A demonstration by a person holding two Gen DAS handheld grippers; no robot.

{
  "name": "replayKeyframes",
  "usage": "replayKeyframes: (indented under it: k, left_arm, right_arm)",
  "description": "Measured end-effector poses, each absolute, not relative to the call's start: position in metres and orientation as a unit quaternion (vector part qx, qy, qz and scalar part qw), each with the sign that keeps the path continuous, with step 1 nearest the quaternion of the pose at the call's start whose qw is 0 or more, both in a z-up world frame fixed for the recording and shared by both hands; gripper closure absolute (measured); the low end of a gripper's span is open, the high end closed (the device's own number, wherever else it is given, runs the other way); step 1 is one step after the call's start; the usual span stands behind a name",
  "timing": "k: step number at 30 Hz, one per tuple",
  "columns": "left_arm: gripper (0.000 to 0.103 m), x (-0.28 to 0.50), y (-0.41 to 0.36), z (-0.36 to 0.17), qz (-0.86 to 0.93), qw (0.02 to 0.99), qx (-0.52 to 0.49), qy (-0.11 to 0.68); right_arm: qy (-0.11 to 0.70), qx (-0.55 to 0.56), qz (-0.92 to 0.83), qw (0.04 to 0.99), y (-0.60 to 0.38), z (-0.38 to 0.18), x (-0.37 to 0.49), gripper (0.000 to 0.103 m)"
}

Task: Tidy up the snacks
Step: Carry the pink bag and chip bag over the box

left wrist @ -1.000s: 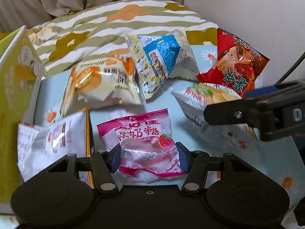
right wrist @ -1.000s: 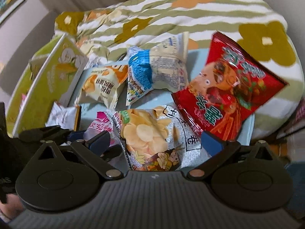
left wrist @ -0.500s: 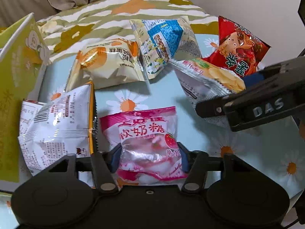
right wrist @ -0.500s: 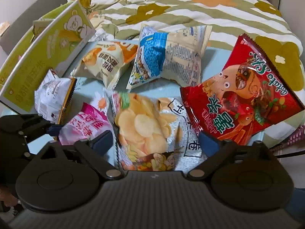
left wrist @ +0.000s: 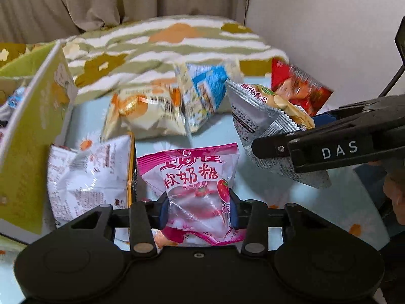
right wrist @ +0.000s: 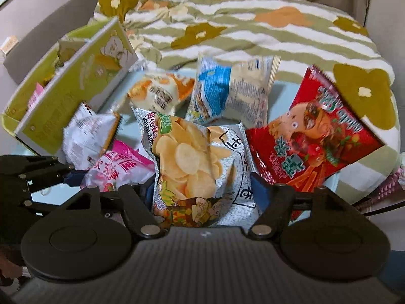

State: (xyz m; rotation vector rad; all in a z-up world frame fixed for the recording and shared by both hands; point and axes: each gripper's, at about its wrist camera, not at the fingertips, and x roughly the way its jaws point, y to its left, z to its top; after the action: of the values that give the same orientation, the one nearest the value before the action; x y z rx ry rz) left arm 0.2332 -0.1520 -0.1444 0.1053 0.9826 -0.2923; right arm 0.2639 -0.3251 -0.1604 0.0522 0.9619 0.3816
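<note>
A pink strawberry candy bag sits between the blue pads of my left gripper. Its jaws are closing and the pads press the bag's sides. In the right wrist view a silver potato chip bag stands between the fingers of my right gripper. Those jaws are closing too, and the pads squeeze it. The left wrist view shows the chip bag tilted up off the table in the right gripper. The pink bag and left gripper show at the left of the right wrist view.
A green cardboard box stands open at the left. On the light-blue daisy tablecloth lie a white bag, an orange-cream bag, a blue-white bag and a red bag. A striped flowered quilt lies behind.
Both grippers' jaws have narrowed onto their bags. Both have risen a little, and the chip bag has come up off the table and tilted.
</note>
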Motion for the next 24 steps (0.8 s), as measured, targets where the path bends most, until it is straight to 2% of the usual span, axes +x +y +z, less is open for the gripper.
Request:
replayKeyframes:
  k: [12,24]
  left_arm:
    - [0.056,0.208,-0.104,-0.059,-0.114,0.916,-0.001,0.384]
    - [0.056,0.216,0.013,0.001,-0.038,0.944,-0.016,0.326]
  right_arm:
    - [0.381,0.045,0.192,0.903,-0.313,-0.074,0.247,0.016]
    - [0.33,0.065,0.229,0.913,-0.216,-0.02,0.261,0.016]
